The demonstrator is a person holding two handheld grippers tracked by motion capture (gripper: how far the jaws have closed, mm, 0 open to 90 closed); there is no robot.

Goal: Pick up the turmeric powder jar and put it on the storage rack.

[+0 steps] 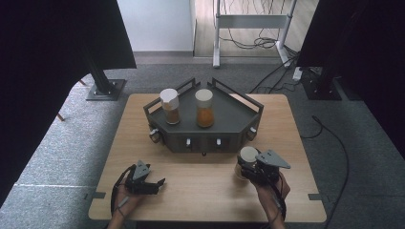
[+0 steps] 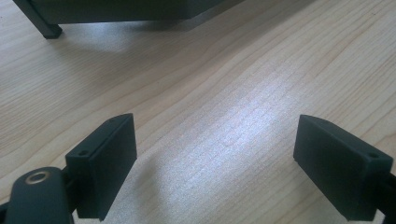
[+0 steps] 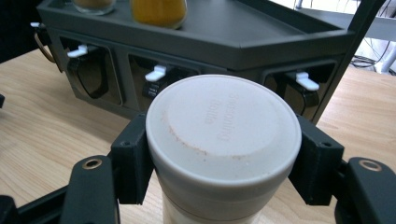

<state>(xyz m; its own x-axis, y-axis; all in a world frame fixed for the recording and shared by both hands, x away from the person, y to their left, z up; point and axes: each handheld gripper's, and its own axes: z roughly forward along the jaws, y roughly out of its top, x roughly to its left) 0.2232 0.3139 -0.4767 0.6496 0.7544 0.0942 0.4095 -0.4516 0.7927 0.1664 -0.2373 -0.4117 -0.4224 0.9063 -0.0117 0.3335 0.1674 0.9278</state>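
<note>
My right gripper (image 1: 248, 164) (image 3: 224, 154) is shut on a spice jar (image 1: 247, 157) (image 3: 223, 144) with a white lid, its pads pressing both sides just under the lid, in front of the dark rack's (image 1: 239, 121) (image 3: 261, 37) right end. Two more white-lidded jars stand on the rack: a brown-filled jar (image 1: 170, 107) at left and an orange-filled jar (image 1: 204, 108) (image 3: 159, 11) beside it. Low over bare wood near the table's front left, my left gripper (image 1: 160, 182) (image 2: 215, 161) stands open with nothing between its fingers.
The wooden table (image 1: 191, 191) carries the rack at its back middle; white latches (image 3: 156, 73) line the rack's front. A rack foot (image 2: 46, 30) lies ahead of the left gripper. Stands, cables and grey carpet surround the table.
</note>
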